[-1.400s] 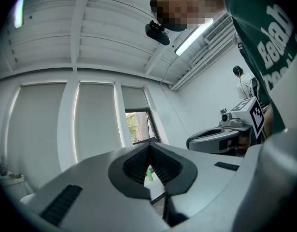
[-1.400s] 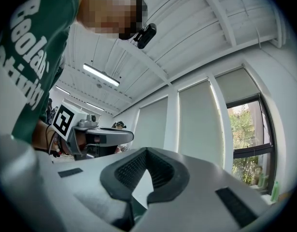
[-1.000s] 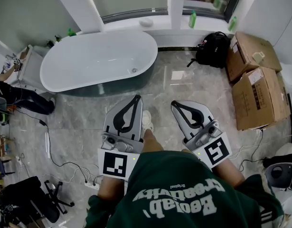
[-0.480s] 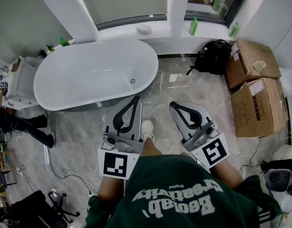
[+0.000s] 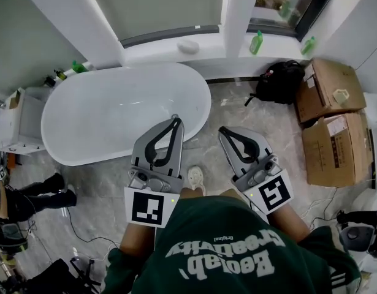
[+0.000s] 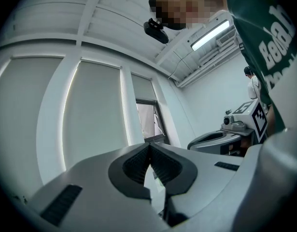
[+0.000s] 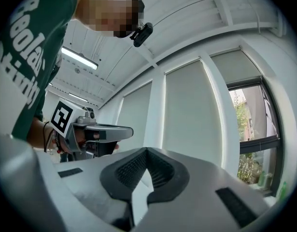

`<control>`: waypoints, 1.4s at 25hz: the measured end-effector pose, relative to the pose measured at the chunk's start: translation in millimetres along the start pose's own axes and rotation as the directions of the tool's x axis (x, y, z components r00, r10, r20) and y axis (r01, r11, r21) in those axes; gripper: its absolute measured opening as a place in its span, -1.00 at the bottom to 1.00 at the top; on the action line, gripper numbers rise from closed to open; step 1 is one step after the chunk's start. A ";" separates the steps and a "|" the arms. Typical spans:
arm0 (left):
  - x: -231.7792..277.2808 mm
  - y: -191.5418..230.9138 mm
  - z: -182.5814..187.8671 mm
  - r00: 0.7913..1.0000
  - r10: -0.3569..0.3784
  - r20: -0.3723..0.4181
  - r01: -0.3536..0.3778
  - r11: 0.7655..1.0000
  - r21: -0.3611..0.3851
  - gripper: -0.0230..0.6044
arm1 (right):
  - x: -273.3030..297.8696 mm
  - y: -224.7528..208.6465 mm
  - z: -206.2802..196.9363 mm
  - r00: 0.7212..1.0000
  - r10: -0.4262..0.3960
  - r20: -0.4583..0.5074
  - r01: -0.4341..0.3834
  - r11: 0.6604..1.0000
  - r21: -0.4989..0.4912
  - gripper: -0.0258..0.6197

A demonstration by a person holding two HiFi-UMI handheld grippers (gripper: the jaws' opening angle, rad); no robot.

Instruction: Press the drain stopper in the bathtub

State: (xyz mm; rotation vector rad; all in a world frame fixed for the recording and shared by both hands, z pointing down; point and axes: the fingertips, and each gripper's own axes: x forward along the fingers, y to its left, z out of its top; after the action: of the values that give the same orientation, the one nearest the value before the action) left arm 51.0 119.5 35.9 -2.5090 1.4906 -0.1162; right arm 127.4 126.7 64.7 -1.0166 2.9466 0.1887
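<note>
White bathtub [image 5: 114,118] is seen at left, standing on the marble floor [image 5: 237,112]. Drain stopper [image 5: 175,116] is barely made out at the tub's right end, right at the tip of the left tool [image 5: 176,122]. Left tool is seen overlapping the tub's edge from the head view, jaws closed tip to tip, nothing gripped. Right tool [image 5: 224,131] is held just beside it over the floor, jaws closed too, empty. Backpack [image 5: 280,81] and cardboard boxes [image 5: 332,112] are seen at right.

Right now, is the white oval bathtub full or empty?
Empty, as far as the head view shows: the white oval bathtub has a bare white floor with no waterline.
</note>
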 end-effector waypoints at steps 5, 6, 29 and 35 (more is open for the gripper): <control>24.9 26.3 -11.7 0.999 -0.041 -0.012 0.041 0.999 0.000 -0.91 | 34.3 -17.1 -8.9 1.000 -0.020 -0.021 0.020 1.000 -0.001 -0.88; 28.6 31.6 -14.9 0.999 -0.050 -0.013 0.050 0.999 -0.005 -0.91 | 40.4 -19.9 -11.1 0.999 -0.027 -0.026 0.027 1.000 -0.003 -0.88; 89.0 75.0 -48.0 0.999 -0.036 -0.019 0.034 0.994 -0.102 -0.91 | 97.7 -80.4 -26.8 0.996 -0.053 -0.065 0.052 0.998 -0.020 -0.88; 106.3 85.9 -58.3 0.998 0.003 -0.061 -0.008 0.995 -0.096 -0.91 | 120.0 -89.9 -40.9 0.998 0.021 -0.064 -0.018 0.999 0.042 -0.88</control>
State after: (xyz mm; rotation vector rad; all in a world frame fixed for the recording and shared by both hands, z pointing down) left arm 18.2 -21.7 68.3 -2.5980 1.5618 -0.1239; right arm 89.0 -22.1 88.7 -1.0075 3.0055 0.0961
